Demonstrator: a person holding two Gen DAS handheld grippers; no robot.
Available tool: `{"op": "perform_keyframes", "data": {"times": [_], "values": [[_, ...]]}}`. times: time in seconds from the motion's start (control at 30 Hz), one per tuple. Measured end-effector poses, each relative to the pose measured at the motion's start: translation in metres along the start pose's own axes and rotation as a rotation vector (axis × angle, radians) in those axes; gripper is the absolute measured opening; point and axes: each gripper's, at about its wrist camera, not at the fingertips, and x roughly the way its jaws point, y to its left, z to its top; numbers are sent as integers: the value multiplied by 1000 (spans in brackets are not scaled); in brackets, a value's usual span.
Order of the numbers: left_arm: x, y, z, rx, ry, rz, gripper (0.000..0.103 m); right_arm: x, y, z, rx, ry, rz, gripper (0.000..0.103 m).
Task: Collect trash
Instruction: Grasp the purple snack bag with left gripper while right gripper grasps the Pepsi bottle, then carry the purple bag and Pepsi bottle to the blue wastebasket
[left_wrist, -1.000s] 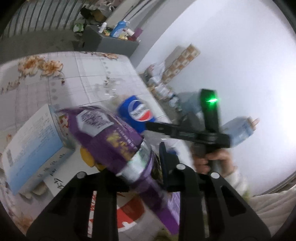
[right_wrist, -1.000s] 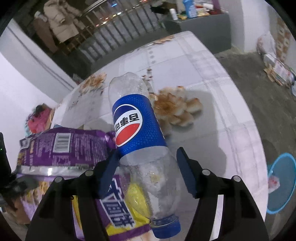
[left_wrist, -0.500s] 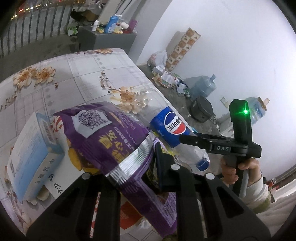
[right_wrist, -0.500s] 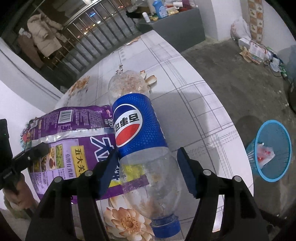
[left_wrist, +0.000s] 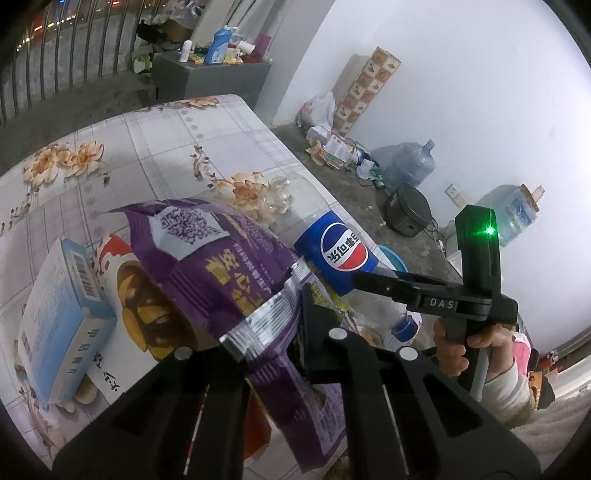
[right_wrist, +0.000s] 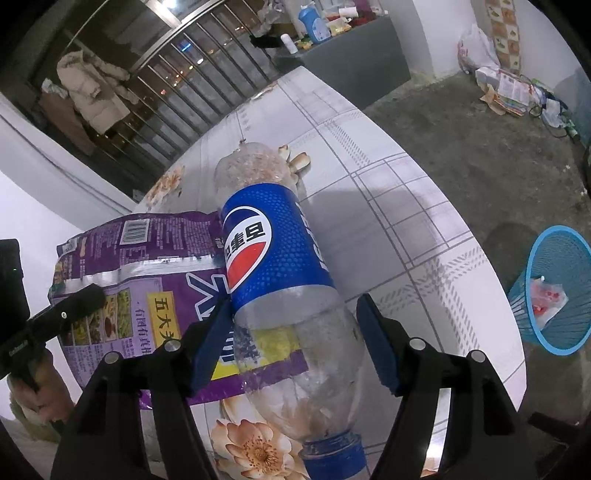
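Pinching purple snack bag (left_wrist: 207, 266), left tongs (left_wrist: 280, 332) just closed; right tongs (right_wrist: 295, 332) clamp bottle (right_wrist: 280, 266); bin (right_wrist: 554, 295) clear right view only.

Ahead: floral-cloth table (left_wrist: 155, 147), grey cabinet (right_wrist: 351, 62), barred railing (right_wrist: 192, 81) with night lights. Off right: white wall (left_wrist: 461, 92), concrete floor (right_wrist: 461, 147), water jugs (left_wrist: 410, 164).
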Motion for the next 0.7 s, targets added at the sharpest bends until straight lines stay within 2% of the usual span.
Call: {"op": "perform_keyframes", "data": {"times": [0.7], "values": [[-27,-32,14,84,-88,17,1,-25,-15,-4,84,-96,85,61]]}}
